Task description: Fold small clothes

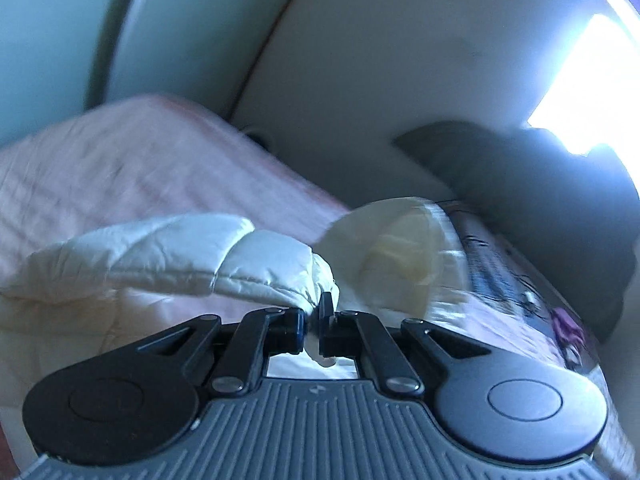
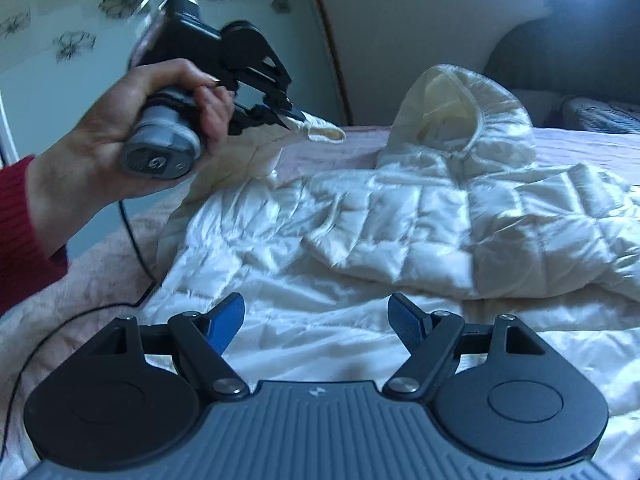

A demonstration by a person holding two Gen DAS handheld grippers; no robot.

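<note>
A white quilted hooded jacket (image 2: pixel 400 220) lies spread on a pink bed cover (image 2: pixel 100 272), with its hood (image 2: pixel 460 112) propped up at the far end. A hand holds my left gripper (image 2: pixel 294 118) above the jacket's left side, shut on the cuff of the sleeve (image 2: pixel 324 131) and holding it off the bed. In the left wrist view the sleeve (image 1: pixel 160 252) runs leftward from the left gripper (image 1: pixel 314 316), and the hood (image 1: pixel 392 248) is blurred behind. My right gripper (image 2: pixel 316 312) stands open low over the jacket's near hem, with nothing between its pads.
A black cable (image 2: pixel 132 240) trails over the bed's left edge. A dark cushion (image 2: pixel 560 52) and a printed pillow (image 2: pixel 600 116) lie at the far right. A flower-patterned glass door (image 2: pixel 80 40) stands at the left. A red sleeve (image 2: pixel 16 220) covers the person's arm.
</note>
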